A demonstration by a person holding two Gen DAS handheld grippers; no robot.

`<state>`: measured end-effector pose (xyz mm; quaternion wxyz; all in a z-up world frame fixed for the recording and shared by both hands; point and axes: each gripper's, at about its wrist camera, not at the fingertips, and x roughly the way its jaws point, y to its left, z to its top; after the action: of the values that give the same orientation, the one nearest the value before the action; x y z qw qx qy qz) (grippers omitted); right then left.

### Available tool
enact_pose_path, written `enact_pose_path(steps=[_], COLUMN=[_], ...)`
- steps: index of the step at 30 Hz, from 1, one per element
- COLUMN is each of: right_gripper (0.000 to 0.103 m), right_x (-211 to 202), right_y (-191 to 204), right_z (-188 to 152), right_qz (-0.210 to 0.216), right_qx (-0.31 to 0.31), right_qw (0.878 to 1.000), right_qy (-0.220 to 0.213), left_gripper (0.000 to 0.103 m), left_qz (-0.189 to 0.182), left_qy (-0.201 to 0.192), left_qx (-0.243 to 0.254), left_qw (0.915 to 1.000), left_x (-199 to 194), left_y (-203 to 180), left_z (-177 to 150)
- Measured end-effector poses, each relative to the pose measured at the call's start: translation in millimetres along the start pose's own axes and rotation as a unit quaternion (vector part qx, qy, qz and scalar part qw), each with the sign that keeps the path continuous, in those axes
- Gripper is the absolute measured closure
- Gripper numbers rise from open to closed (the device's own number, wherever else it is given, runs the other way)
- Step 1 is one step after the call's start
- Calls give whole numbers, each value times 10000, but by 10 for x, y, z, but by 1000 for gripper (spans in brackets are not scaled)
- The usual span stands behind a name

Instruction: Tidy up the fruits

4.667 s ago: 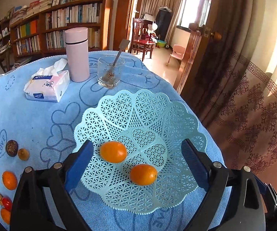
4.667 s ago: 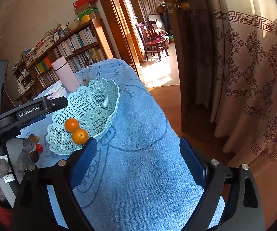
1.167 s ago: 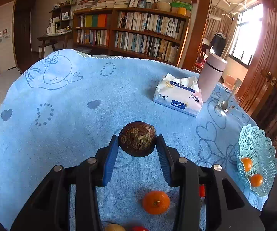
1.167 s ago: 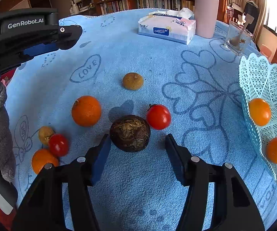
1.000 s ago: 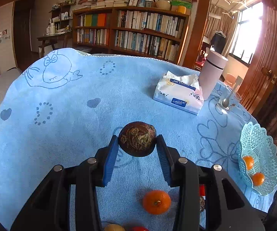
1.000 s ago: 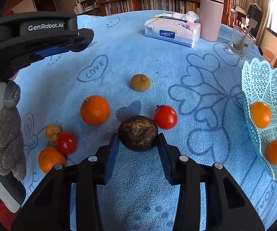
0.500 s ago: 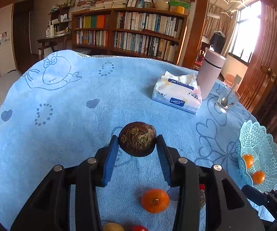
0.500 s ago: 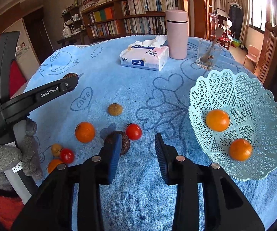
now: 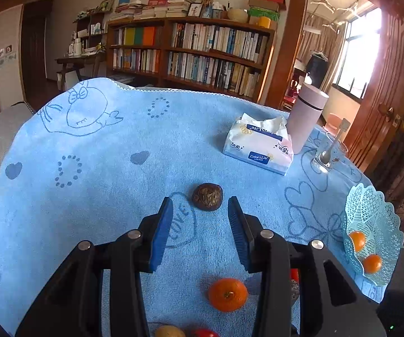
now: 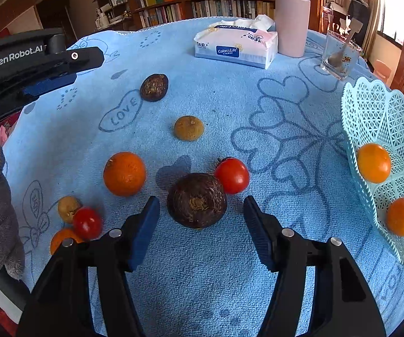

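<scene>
My left gripper [image 9: 200, 210] is open, and a small dark brown fruit [image 9: 207, 197] lies on the blue cloth just ahead of its fingertips; the same fruit shows in the right wrist view [image 10: 154, 87]. My right gripper [image 10: 201, 213] is open around a larger dark brown fruit [image 10: 196, 200] that rests on the cloth. Beside it lie a red tomato [image 10: 232, 175], an orange [image 10: 124, 173] and a tan fruit [image 10: 189, 128]. The pale blue lattice basket [image 10: 376, 118] at the right holds two oranges [image 10: 374, 163].
A tissue pack [image 10: 235, 46], a pink flask [image 10: 292, 16] and a glass with a spoon [image 10: 339, 56] stand at the far side. More small fruits [image 10: 86, 223] lie at the lower left. The left gripper's body [image 10: 33, 67] hangs over the cloth's left side.
My left gripper has opened and let go of the small dark fruit, which now lies on the cloth. My right gripper has opened wider and moved close, astride the larger dark fruit.
</scene>
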<state>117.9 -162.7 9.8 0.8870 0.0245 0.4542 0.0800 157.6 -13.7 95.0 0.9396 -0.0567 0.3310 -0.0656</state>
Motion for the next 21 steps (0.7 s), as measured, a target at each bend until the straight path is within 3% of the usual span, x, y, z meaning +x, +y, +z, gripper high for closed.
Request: enact_pose_path(steps=[2, 4, 8, 14, 21], right_gripper=[59, 59, 59, 59, 59], right_x=[-10, -90, -353, -781, -1018], right_y=[19, 38, -26, -419, -1008], right_z=[-16, -39, -64, -13, -16], right_qz=[-14, -48, -121, -452, -907], right_qx=[-62, -118, -72, 417, 1093], right_qw=[10000, 9999, 9992, 9940, 9841], right_qy=[-24, -81, -386, -899, -1066], left_gripper=[62, 61, 46, 33, 29], left_qz=[-9, -1, -77, -105, -85], left_qy=[30, 77, 231, 393, 560], left_qx=[-33, -106, -192, -180, -105], left_qw=[10000, 9999, 9995, 9990, 9983], left_x=[16, 41, 133, 238, 331], left_y=[33, 85, 146, 122, 76], left_z=[8, 11, -5, -43, -66])
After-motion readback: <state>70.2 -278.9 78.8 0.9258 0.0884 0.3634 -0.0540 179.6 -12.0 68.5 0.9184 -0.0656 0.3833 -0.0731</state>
